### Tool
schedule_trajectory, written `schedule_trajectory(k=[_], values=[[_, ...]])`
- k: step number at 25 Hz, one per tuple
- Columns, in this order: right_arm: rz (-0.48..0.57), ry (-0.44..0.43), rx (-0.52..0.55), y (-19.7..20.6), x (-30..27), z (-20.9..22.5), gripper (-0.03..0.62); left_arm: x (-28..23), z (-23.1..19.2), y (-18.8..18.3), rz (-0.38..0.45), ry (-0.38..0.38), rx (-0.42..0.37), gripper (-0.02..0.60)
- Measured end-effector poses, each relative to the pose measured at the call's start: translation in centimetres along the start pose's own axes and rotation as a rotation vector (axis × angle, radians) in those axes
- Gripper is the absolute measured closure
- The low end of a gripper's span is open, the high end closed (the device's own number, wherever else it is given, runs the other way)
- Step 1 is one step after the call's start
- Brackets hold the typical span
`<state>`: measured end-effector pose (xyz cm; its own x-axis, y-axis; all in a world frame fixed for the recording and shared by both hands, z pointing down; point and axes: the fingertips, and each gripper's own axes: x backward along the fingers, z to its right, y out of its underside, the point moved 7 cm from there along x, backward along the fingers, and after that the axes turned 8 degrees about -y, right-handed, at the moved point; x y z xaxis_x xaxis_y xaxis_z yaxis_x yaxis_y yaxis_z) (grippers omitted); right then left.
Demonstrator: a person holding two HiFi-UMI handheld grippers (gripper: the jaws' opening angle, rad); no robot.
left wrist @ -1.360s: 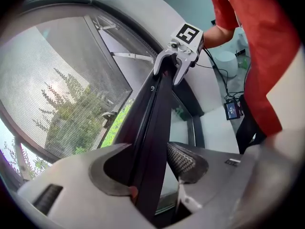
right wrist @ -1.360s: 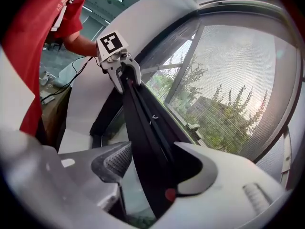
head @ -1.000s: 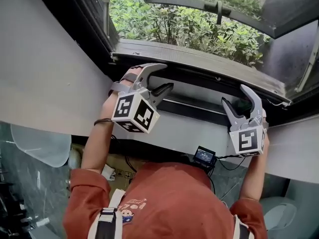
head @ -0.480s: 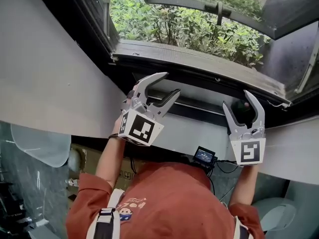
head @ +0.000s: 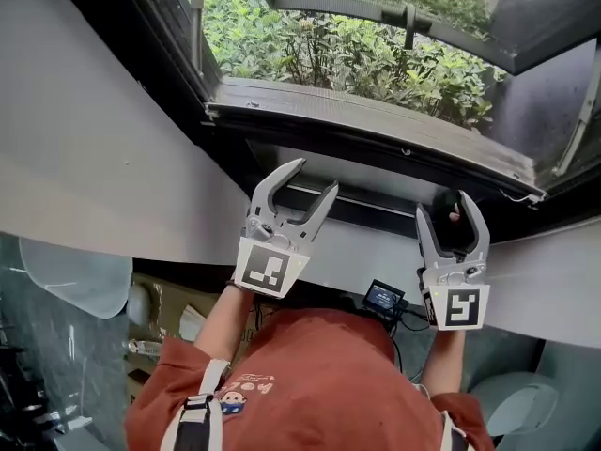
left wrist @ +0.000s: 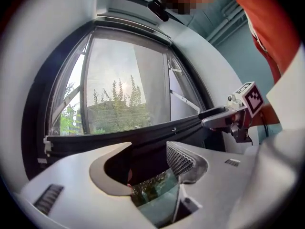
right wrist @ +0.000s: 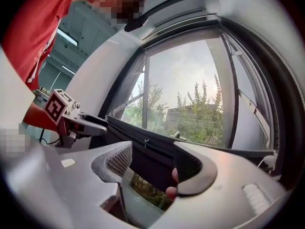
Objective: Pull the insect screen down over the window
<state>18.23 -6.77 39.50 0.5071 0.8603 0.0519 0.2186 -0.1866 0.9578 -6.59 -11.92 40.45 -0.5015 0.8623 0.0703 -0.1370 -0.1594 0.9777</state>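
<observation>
The insect screen's dark pull bar (head: 376, 209) runs across the bottom of the window opening, above the white sill (head: 366, 252). My left gripper (head: 315, 175) is open, its jaws pointing at the bar's left part without closing on it. My right gripper (head: 444, 205) is open too, close to the bar's right end. In the left gripper view the bar (left wrist: 143, 136) crosses just beyond my open left gripper (left wrist: 147, 162), with the right gripper (left wrist: 224, 121) off to the side. The right gripper view shows the bar (right wrist: 143, 138) behind my open right gripper (right wrist: 150, 168) and the left gripper (right wrist: 78, 123) beside it.
The outer window sash (head: 394, 17) stands swung outward over green shrubs (head: 329, 50). Dark window frame (head: 169, 36) and white wall (head: 84, 148) lie to the left. A small black device with a screen (head: 383, 295) and its cable sit at the person's chest.
My left gripper turned from lying sideways to pointing straight at the bar and shifted right and lower. My right gripper dropped slightly and drew back. Both stayed open.
</observation>
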Motion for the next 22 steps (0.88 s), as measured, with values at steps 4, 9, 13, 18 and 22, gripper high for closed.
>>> schedule_trajectory(k=[4,9,13,18,22], values=[[0.029,0.022,-0.055,0.4,0.4,-0.7,0.31,0.8,0.8,0.3,-0.001,-0.025,0.045,0.354],[0.069,0.058,-0.109,0.6,0.8,-1.3,0.31,1.6,1.7,0.6,0.014,-0.068,0.083,0.354],[0.088,0.093,-0.134,0.7,1.0,-1.6,0.31,2.2,2.2,0.8,0.029,-0.111,0.101,0.356],[0.104,0.135,-0.147,0.8,1.3,-2.0,0.312,2.8,2.6,1.1,0.028,-0.148,0.112,0.36],[0.113,0.165,-0.168,1.1,1.5,-2.1,0.317,2.9,2.6,1.2,0.031,-0.155,0.113,0.368]])
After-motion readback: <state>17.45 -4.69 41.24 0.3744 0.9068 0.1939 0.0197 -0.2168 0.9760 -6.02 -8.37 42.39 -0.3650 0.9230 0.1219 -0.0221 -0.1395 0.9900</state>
